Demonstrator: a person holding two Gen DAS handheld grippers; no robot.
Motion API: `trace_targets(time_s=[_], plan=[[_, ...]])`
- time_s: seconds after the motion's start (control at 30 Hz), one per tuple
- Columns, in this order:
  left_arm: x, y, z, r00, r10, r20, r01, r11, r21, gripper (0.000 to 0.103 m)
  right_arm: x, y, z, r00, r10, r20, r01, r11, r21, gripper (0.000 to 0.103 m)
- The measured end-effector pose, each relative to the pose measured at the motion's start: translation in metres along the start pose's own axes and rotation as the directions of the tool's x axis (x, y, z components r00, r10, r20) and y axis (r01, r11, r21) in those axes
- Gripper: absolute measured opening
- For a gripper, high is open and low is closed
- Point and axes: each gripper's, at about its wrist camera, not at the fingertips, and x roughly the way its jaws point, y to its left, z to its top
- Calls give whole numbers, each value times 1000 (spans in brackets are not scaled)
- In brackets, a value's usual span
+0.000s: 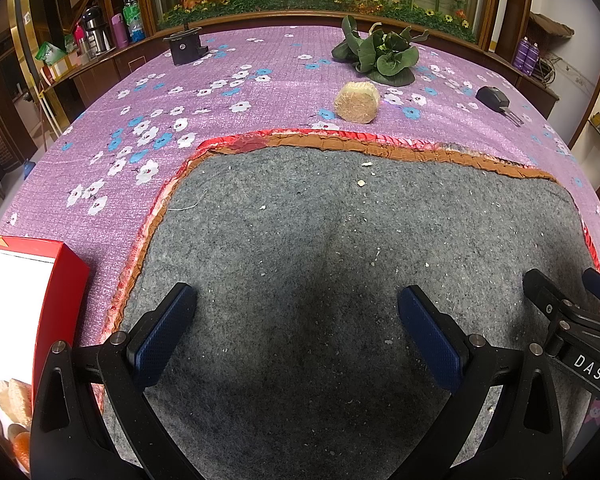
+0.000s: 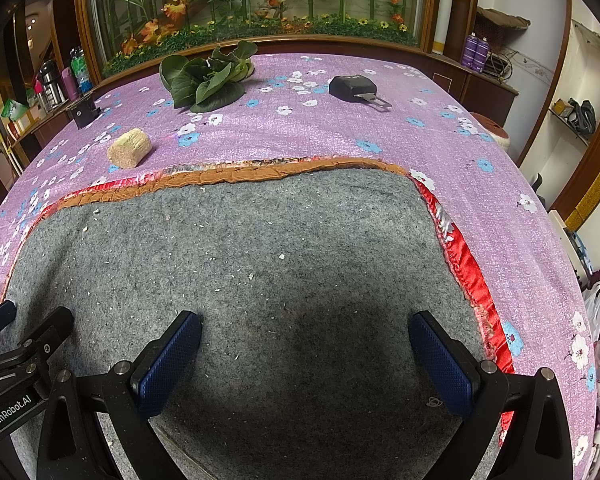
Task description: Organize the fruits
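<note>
Left tongs (image 1: 298, 320) wide open and empty over grey mat (image 1: 340, 248), right tongs (image 2: 304, 346) likewise.

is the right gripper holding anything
No, the right gripper is open, with only the bare grey mat showing between its blue pads.

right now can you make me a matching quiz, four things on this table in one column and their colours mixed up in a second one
Things:
1. leafy vegetable
2. straw-like cylinder
3. box at the left edge
4. felt mat under both open grippers (left gripper, right gripper)

Colours:
A. grey
B. red
C. green
D. pale tan

Pairs: 1-C, 2-D, 3-B, 4-A
</note>
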Motion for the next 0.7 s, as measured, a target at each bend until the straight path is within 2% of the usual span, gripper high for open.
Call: trace_targets(time_s=[0.7], plan=[[0, 0, 0, 1000, 0, 0, 0, 1000, 0, 103, 0, 0, 0, 1000, 0, 0, 0, 1000, 0, 103]])
